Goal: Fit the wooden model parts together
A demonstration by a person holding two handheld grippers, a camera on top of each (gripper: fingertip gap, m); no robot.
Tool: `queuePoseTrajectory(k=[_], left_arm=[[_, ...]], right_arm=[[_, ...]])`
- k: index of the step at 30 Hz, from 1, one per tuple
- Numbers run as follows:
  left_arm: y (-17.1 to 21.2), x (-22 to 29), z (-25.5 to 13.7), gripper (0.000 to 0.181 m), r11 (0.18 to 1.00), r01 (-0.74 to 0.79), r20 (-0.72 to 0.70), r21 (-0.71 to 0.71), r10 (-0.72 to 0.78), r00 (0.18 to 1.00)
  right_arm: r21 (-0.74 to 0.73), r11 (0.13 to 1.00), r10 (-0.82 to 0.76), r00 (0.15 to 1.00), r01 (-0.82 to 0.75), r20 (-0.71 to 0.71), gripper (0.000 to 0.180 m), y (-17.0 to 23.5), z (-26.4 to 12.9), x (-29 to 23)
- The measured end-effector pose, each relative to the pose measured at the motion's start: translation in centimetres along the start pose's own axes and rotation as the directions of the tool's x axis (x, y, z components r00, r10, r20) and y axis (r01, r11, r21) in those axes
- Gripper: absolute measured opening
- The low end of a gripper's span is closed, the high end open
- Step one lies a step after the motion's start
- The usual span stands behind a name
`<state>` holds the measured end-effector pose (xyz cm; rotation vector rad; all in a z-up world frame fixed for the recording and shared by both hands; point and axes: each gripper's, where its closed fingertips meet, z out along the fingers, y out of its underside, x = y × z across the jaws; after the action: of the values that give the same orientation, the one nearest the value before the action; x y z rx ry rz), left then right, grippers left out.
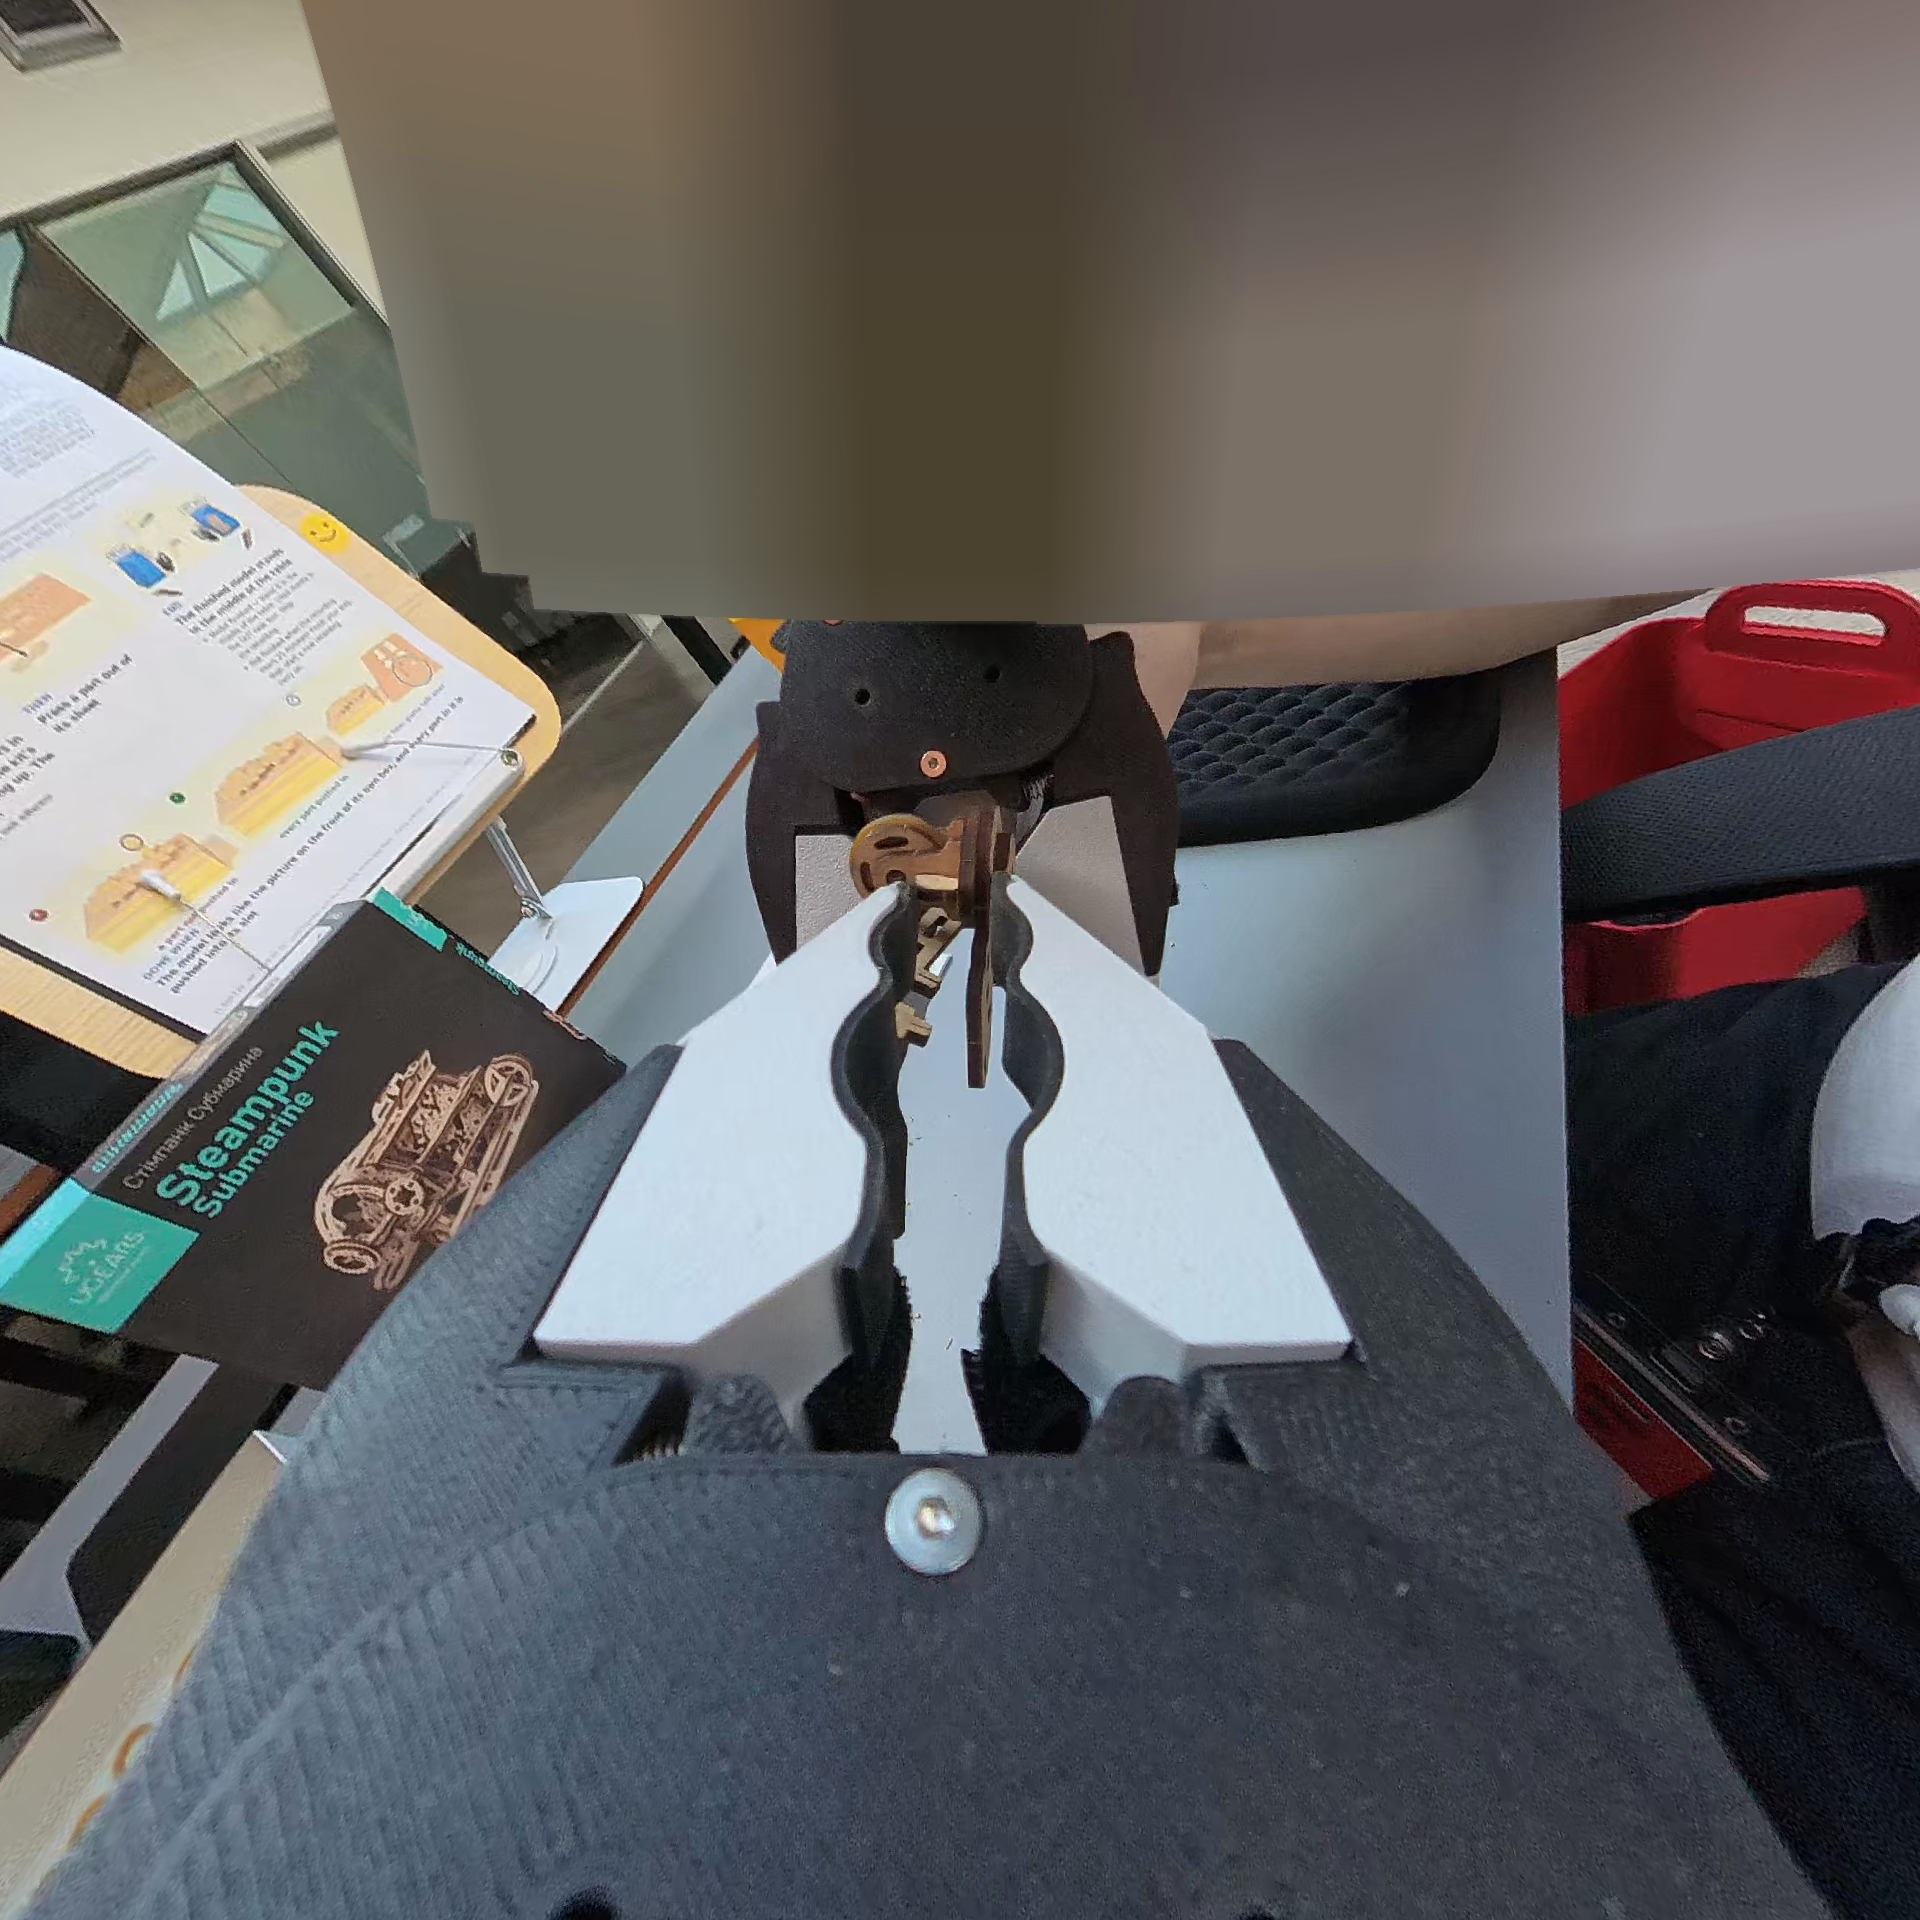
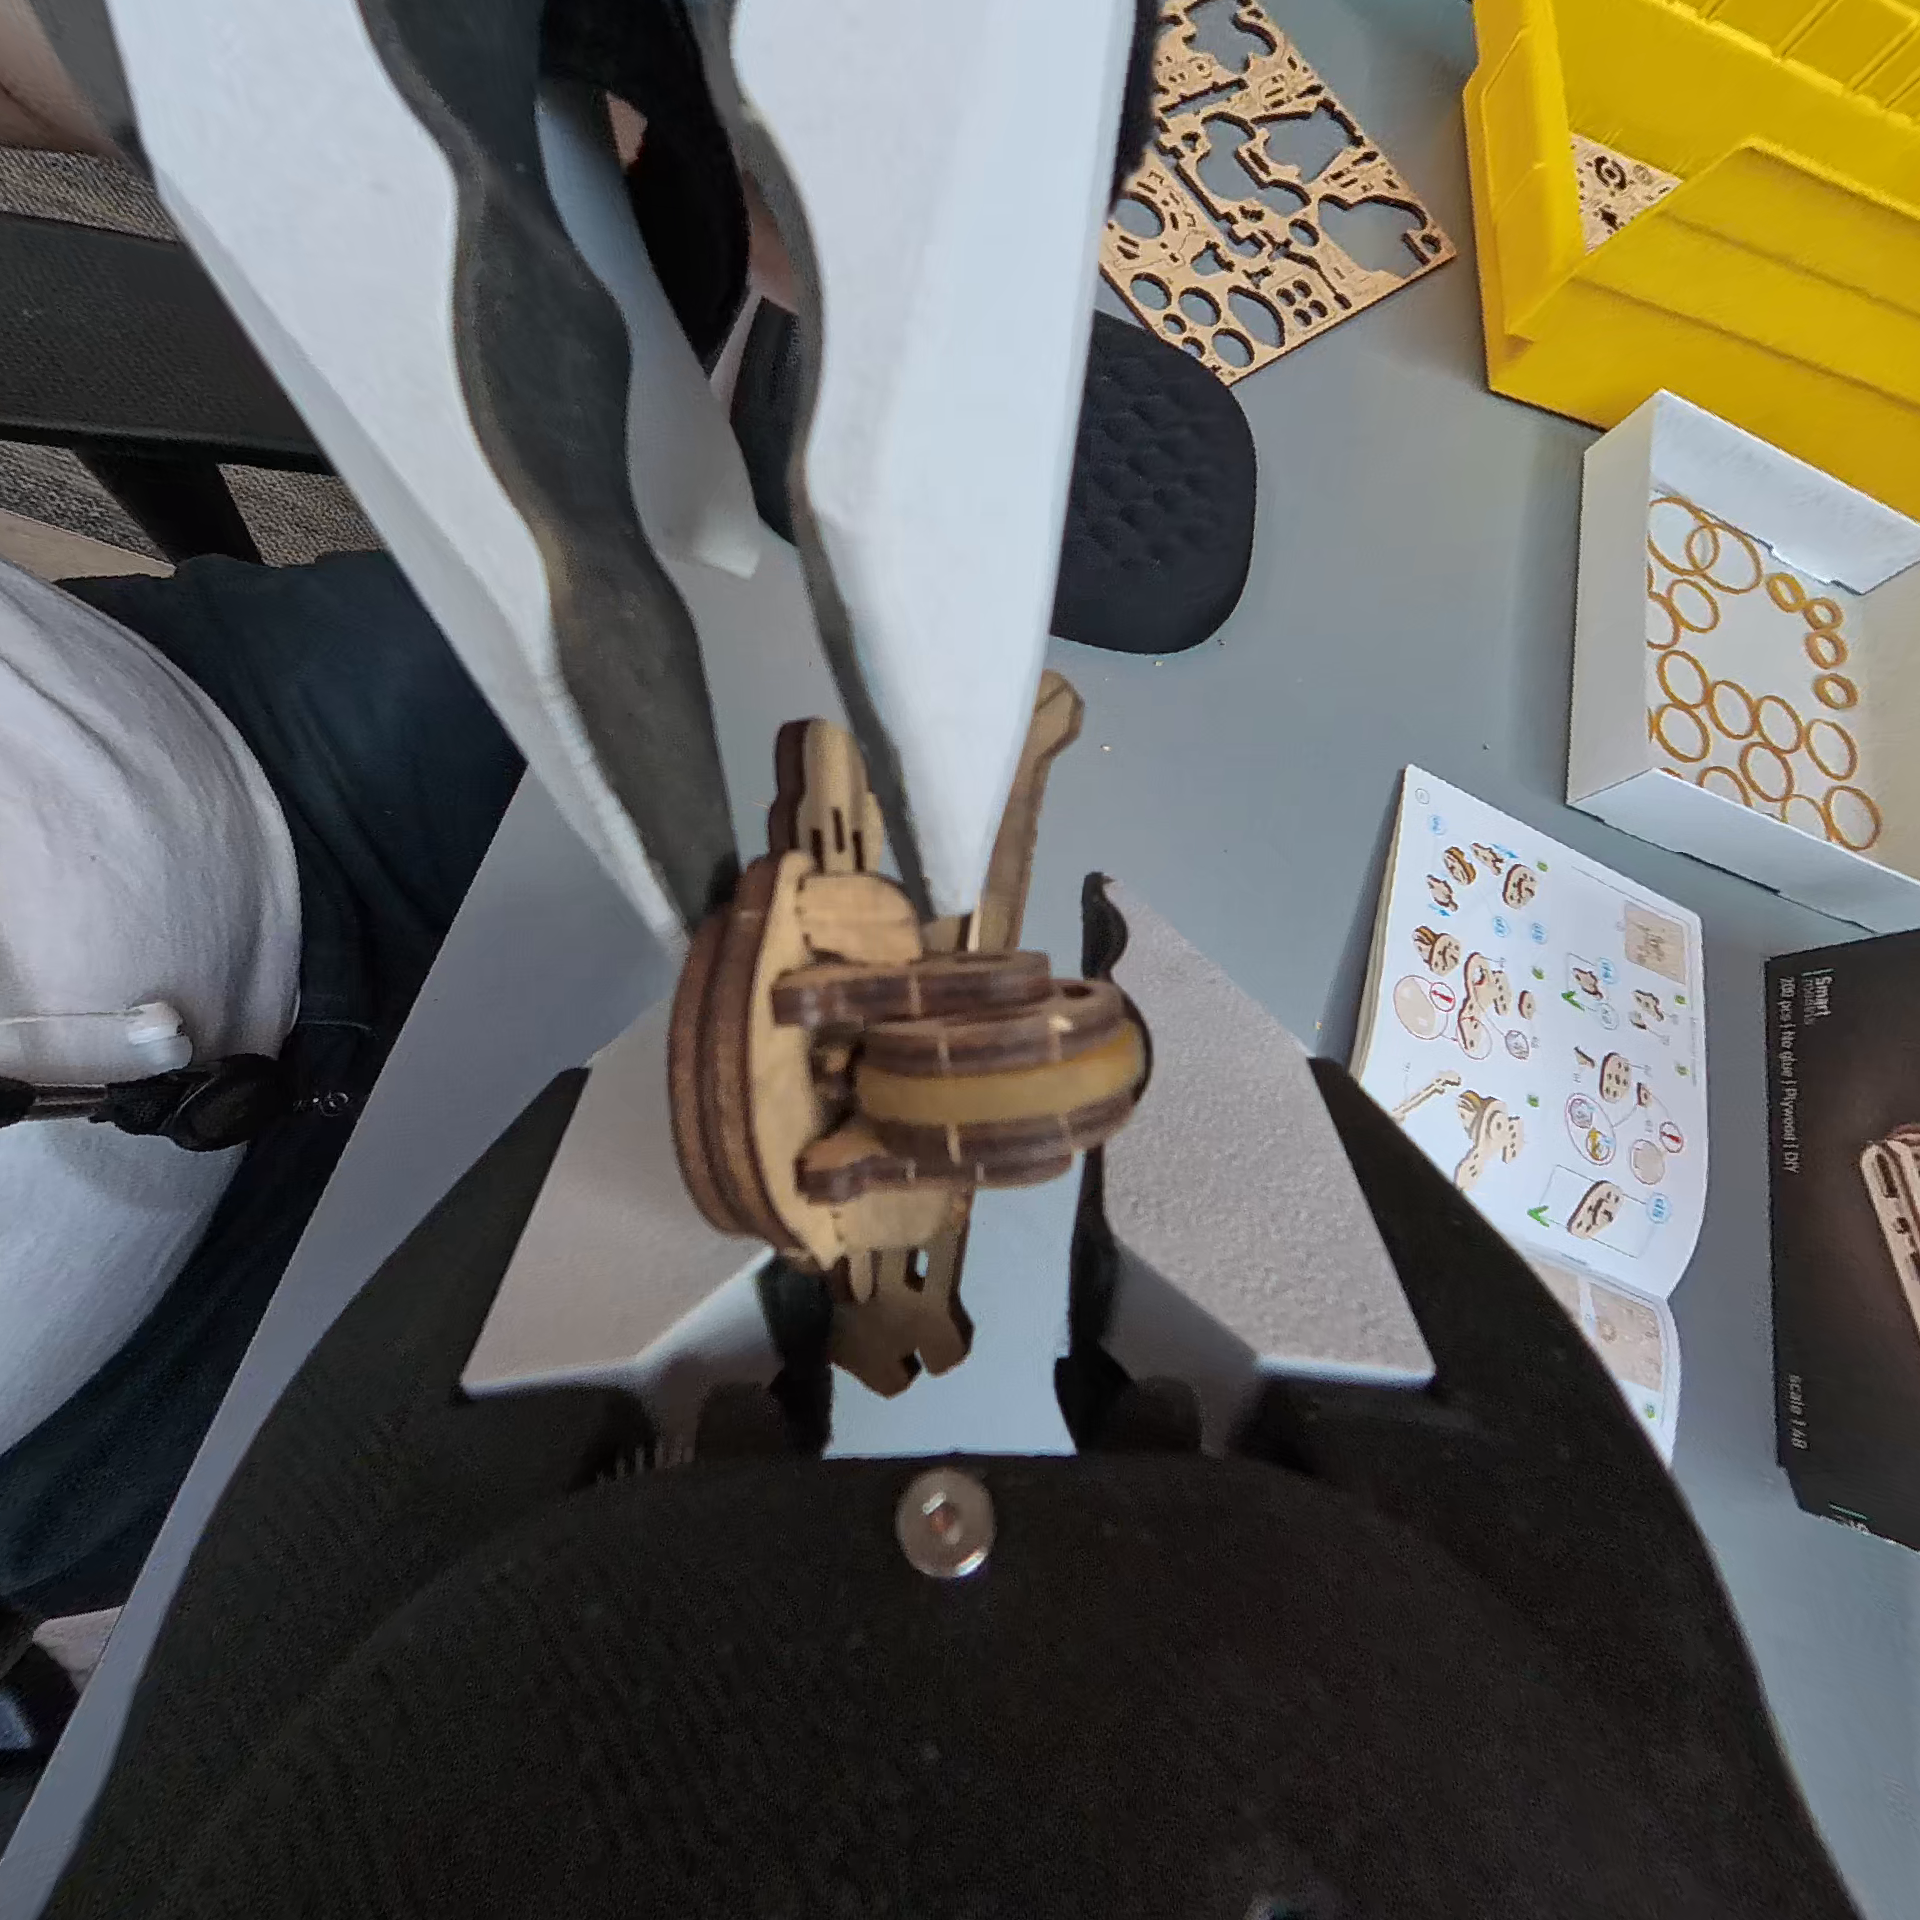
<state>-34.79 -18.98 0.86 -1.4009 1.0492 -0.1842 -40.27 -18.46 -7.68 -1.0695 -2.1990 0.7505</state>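
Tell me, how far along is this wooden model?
Early, it seems. Done: a small sub-assembly of layered plates and a banded wheel is together. In hand: both tools grip it in mid-air, the left tool pinching a flat part. Left: the box pictures a far bigger model, and a part sheet lies on the table.

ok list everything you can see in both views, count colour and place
wooden model assembly: one, tan with dark edges, held in the air between both grippers
punched wooden sheet: one, tan, on the grey table
bins: yellow, stacked, count unclear, far corner of the table
box of rubber rings: one, white, beside the bins
instruction booklet: one, white, open, flat on the table
kit box: one, black and teal
manual on stand: one, white pages
red crate: one
left gripper: white fingers, shut on the assembly
right gripper: grey fingers, the assembly between them
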Motion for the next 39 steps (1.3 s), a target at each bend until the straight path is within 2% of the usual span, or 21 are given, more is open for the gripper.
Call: queuePoseTrajectory(k=[6,8,13,15,16,18,20,24,27,34,39], left_arm=[[-0.3,0.0,-0.5,0.010,0.986,-0.154,0.088,0.069,0.148,0.985],[-0.4,0.2,-0.7,0.010,0.978,-0.197,0.111,0.074,0.188,0.976],[-0.6,0.5,-0.8,0.004,0.954,-0.294,0.148,0.052,0.284,0.947],[-0.6,0.5,-0.8,0.004,0.957,-0.286,0.148,0.052,0.275,0.950],[-0.5,0.5,-0.8,0.004,0.957,-0.286,0.154,0.050,0.276,0.949],[-0.4,0.4,-0.8,0.004,0.959,-0.279,0.155,0.048,0.268,0.951],[-0.4,0.5,-0.9,0.003,0.960,-0.275,0.155,0.049,0.265,0.952],[-0.2,0.2,-0.9,0.004,0.960,-0.277,0.184,0.029,0.268,0.946],[-0.1,-0.3,-0.8,0.004,0.974,-0.225,0.203,0.019,0.217,0.955],[-0.5,-1.1,-0.9,0.004,0.992,-0.125,0.251,0.036,0.112,0.961],[-0.4,-1.7,-1.3,0.003,0.997,-0.042,0.258,0.061,0.025,0.966]], right_arm=[[0.118,0.986,-0.107,0.992,0.114,-0.066,0.049,-1.8,-1.1,0.3],[0.168,0.976,-0.129,0.990,0.138,-0.064,0.055,-2.5,-1.5,0.0],[0.185,0.953,-0.223,0.969,0.239,-0.102,0.058,-2.9,-1.5,-0.4],[0.176,0.952,-0.230,0.964,0.252,-0.133,0.035,-2.8,-1.4,0.0],[0.175,0.952,-0.232,0.964,0.253,-0.132,0.031,-2.7,-1.4,-0.1],[0.190,0.954,-0.216,0.971,0.233,-0.106,0.037,-2.8,-1.4,-0.3],[0.202,0.960,-0.180,0.979,0.196,-0.095,0.053,-2.9,-1.4,-0.1],[0.246,0.948,-0.178,0.977,0.202,-0.117,0.057,-3.4,-1.8,0.2],[0.274,0.946,-0.150,0.983,0.175,-0.108,0.063,-3.8,-2.1,0.3],[0.404,0.915,-0.033,0.999,0.019,0.027,0.074,-4.8,-2.3,-0.2],[0.425,0.899,-0.106,0.994,0.103,-0.018,0.080,-4.7,-1.8,-0.6]])
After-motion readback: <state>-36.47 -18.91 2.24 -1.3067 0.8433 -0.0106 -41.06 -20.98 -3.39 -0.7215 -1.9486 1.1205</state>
